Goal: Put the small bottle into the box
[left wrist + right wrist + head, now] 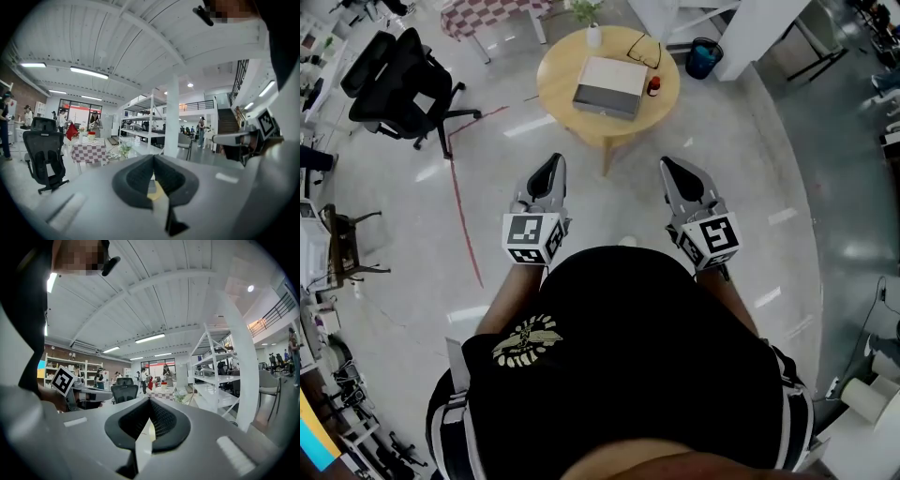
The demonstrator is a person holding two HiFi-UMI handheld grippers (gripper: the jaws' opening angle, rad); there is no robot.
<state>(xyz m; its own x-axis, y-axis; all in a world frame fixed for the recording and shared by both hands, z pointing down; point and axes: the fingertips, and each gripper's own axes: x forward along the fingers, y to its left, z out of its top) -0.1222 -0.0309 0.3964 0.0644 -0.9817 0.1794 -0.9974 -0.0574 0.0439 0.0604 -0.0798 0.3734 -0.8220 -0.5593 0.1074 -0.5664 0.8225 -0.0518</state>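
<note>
In the head view a round wooden table (pixel 558 80) stands ahead of me on the floor. On it lies a flat grey-and-cream box (pixel 610 86) with its lid down. A small dark bottle with a red cap (pixel 653 87) stands just right of the box. My left gripper (pixel 551 166) and right gripper (pixel 672 169) are held side by side in front of my body, well short of the table. Both are shut with nothing in them. In the left gripper view (pixel 153 161) and the right gripper view (pixel 149 405) the jaw tips meet.
A pair of glasses (pixel 645 49) and a small potted plant (pixel 592 22) sit on the table's far side. A black office chair (pixel 398 82) stands at left, a blue bin (pixel 703 58) beyond the table, white shelving (pixel 215 376) at right.
</note>
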